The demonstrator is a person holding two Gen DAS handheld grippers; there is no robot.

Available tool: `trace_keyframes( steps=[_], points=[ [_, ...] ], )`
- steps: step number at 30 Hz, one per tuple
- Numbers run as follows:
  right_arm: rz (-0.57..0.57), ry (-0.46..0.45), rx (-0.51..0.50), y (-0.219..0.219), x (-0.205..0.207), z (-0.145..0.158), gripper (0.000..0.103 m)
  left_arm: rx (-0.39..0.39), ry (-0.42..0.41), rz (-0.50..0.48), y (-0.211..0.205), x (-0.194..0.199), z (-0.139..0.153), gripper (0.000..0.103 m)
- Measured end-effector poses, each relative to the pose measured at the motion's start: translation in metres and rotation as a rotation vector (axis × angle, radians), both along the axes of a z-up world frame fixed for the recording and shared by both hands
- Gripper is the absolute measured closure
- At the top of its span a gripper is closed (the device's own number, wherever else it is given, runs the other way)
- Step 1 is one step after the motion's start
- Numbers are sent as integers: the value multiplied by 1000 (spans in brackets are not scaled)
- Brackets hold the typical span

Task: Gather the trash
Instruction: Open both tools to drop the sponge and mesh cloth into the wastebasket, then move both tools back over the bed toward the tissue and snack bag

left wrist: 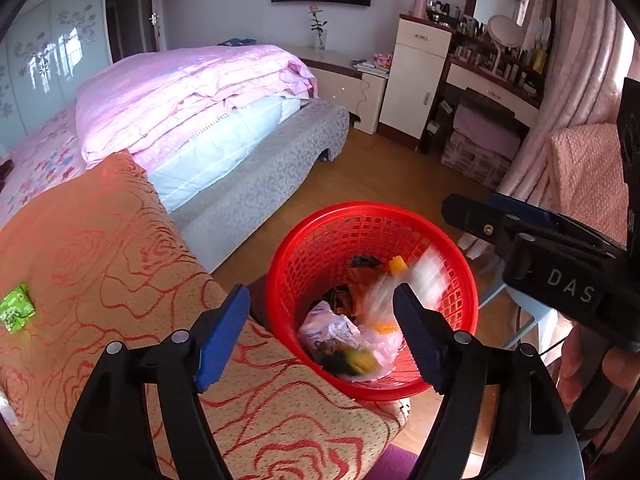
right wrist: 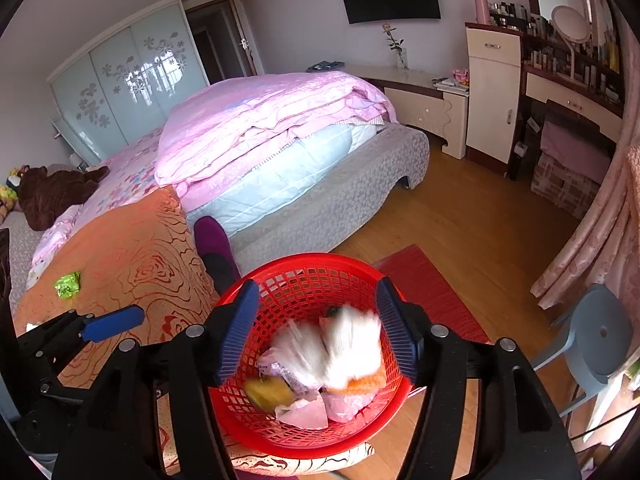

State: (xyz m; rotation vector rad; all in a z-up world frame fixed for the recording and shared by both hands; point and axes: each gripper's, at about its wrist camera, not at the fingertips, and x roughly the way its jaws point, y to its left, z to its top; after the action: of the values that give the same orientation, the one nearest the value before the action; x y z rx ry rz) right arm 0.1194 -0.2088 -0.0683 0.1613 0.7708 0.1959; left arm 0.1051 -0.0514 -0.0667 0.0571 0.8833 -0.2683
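Both grippers are positioned above a round red plastic mesh basket (left wrist: 372, 300), which stands on the wooden floor against the edge of an orange cushion patterned with red roses (left wrist: 100, 248). The left gripper (left wrist: 320, 336) has its blue-padded jaws standing apart with nothing pressed between them; one pad lies over the cushion edge, the other over the basket interior. The right gripper (right wrist: 316, 328) likewise has its jaws apart, directly over the basket opening. Two blurred white crumpled items (right wrist: 332, 348) appear between and below the right gripper's pads, over the basket's contents; contact with the pads is not evident. The basket already contains a pale pink plastic wrapper (right wrist: 340, 404), a lilac printed packet (left wrist: 324, 332), a yellow item (right wrist: 268, 392) and dark scraps (left wrist: 362, 262). One green foil snack packet (left wrist: 16, 308) remains on the cushion, well apart from the basket. A bed with a folded pink quilt (left wrist: 192, 92) stands behind the cushion.
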Motion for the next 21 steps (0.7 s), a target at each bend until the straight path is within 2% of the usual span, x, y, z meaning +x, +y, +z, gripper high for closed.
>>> trace_keyframes(
  steps=[14,21],
  points=[
    [6,-15,-34,10,-5,4,41,-22,-44,93,41,-19,10,31],
    [40,-40,-48,27,-13,6,41,-9,-79,166,71,-34,18,31]
  ],
)
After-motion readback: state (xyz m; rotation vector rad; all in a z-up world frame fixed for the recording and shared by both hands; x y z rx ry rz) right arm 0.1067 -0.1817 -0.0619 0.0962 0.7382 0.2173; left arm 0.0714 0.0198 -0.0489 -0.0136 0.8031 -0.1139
